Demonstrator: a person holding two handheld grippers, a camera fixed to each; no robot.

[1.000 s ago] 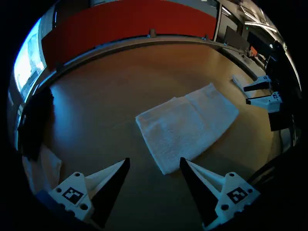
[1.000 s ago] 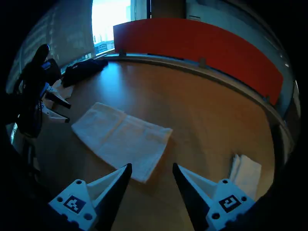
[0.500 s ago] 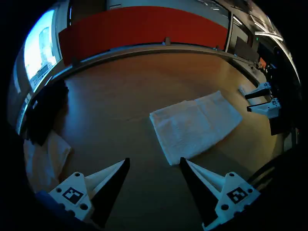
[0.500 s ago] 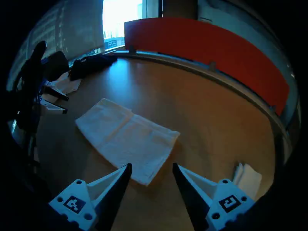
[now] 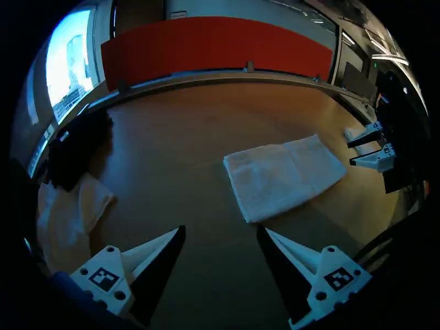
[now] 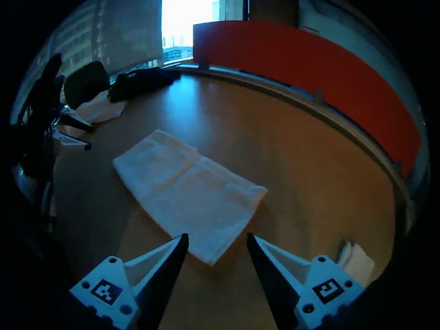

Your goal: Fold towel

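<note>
Towel [image 5: 283, 176] lay folded flat at centre right of the left gripper view, on the wooden table [image 5: 181, 137].
Overlapped layers showed at least one fold done; by judgement, a final halving may have remained. The left gripper [image 5: 220, 231] and right gripper [image 6: 216, 237] each stood wide open, holding nothing. A spare cloth [image 5: 66, 214] lay at lower left.

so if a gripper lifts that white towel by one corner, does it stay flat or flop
Probably flops: the white towel lies limp and flat on the table, with a fold line across it, so a lifted corner would likely drape. It looks like terry cloth, so likely light and grippy. Pushed, it would probably bunch rather than slide.
</note>
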